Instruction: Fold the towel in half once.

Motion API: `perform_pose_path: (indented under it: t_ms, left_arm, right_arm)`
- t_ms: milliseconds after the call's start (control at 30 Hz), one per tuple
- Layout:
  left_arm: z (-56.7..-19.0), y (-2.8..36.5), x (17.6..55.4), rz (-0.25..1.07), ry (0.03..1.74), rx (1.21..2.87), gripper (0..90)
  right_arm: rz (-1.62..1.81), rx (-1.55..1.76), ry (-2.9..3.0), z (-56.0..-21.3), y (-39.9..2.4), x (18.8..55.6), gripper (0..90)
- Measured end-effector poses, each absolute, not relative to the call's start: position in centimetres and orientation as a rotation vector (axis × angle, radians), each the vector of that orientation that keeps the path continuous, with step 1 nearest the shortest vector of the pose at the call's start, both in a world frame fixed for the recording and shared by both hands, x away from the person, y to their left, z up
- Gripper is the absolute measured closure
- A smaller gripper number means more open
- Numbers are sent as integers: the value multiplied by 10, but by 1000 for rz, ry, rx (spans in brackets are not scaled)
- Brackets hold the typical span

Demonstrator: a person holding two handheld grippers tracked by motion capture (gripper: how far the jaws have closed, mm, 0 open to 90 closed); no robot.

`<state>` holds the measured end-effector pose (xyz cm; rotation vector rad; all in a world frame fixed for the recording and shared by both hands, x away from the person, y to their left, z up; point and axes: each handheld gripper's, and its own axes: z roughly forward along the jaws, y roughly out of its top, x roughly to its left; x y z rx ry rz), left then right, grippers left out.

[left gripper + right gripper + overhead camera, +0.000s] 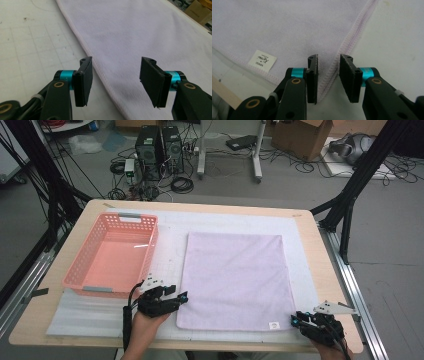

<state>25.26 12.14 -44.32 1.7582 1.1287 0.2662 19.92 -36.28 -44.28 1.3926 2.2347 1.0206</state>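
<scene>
Now towel corner hem between right gripper jaws.

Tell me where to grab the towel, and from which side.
Probably the two near corners, coming in from the table's near edge. The towel lies flat, so its hemmed edges are the only parts to pinch. The right gripper already straddles the hem by the label; the left gripper stands open over the left edge.

Lilac towel flat, spread on table mid, white tag at near-right corner.
</scene>
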Motion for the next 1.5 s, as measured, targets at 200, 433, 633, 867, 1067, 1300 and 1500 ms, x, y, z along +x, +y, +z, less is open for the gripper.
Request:
perform_pose_path:
  t_ms: [200, 433, 633, 867, 1067, 1300, 1500]
  left_arm:
    - [-450, 131, 239, 248, 1143, 1739, 441]
    - [-452, 125, 233, 185, 1131, 1766, 455]
    - [-455, 121, 226, 139, 1121, 1825, 544]
    - [-458, 110, 204, 365, 1054, 1899, 612]
    - [-453, 120, 207, 218, 1086, 1904, 867]
    - [-453, 131, 204, 208, 1103, 1854, 648]
    - [-442, 130, 215, 273, 1041, 1757, 469]
  right_arm:
    - [879, 1355, 2217, -435, -361, 188, 861]
    - [971, 1394, 2176, -434, -367, 187, 657]
    - [971, 1373, 2203, -439, -363, 190, 621]
    - [981, 1396, 2214, -442, -363, 192, 643]
    - [969, 1365, 2274, -438, -358, 189, 856]
    - [947, 1410, 2254, -433, -364, 184, 635]
    - [1058, 1402, 2103, -425, -372, 194, 582]
